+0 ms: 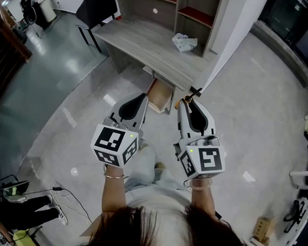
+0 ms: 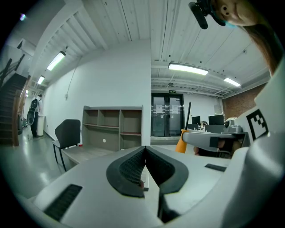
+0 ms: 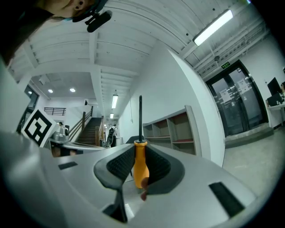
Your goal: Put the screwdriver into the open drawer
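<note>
The screwdriver has an orange handle and a thin black shaft that points up and away. My right gripper is shut on its handle. In the head view the right gripper holds the screwdriver just right of the open wooden drawer, which juts out under the desk's near edge. My left gripper hovers just left of the drawer. In the left gripper view its jaws are pressed together with nothing between them. The drawer's inside is mostly hidden by the grippers.
The grey wooden desk carries a shelf unit and a crumpled white object. A black chair stands at the desk's far left. Cables and gear lie on the floor at the lower left.
</note>
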The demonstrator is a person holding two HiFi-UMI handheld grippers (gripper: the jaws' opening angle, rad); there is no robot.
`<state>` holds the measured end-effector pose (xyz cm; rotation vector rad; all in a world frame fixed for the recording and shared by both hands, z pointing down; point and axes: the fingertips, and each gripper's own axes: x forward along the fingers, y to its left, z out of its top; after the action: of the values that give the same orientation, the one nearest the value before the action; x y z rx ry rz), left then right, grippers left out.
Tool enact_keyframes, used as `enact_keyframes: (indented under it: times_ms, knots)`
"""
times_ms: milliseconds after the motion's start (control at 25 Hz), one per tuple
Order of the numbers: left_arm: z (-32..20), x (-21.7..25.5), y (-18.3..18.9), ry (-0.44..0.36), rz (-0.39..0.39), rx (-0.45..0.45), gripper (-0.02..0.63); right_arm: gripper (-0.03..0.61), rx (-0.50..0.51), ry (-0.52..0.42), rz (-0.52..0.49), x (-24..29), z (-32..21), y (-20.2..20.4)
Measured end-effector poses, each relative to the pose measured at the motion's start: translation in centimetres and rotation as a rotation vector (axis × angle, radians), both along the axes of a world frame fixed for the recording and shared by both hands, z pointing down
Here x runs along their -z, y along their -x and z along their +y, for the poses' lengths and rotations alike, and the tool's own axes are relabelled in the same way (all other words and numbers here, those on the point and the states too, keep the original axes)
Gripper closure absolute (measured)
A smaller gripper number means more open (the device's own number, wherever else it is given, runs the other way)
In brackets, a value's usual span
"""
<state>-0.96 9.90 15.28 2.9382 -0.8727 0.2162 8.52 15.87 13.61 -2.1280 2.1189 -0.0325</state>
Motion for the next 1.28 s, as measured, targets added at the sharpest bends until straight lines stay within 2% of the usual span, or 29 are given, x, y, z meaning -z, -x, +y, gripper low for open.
enact_keyframes:
  times_ms: [400, 1040, 1280]
  knots:
    - [-4.0, -1.0, -1.2, 0.0, -0.008, 0.009, 0.597, 0.492, 0.005, 0.022, 0.018, -1.2, -4.1, -1.3]
    - [-16.0, -4.2, 0.3, 0.073, -0.005, 0.085, 0.597, 0.492, 0.045, 0.136, 0.061, -5.7, -15.0, -0.5]
    - [-20.0, -5.4, 0.7, 0.089, -0.003, 0.071, 0.598, 0.492, 0.025, 0.178, 0.083, -7.6, -18.5, -0.1]
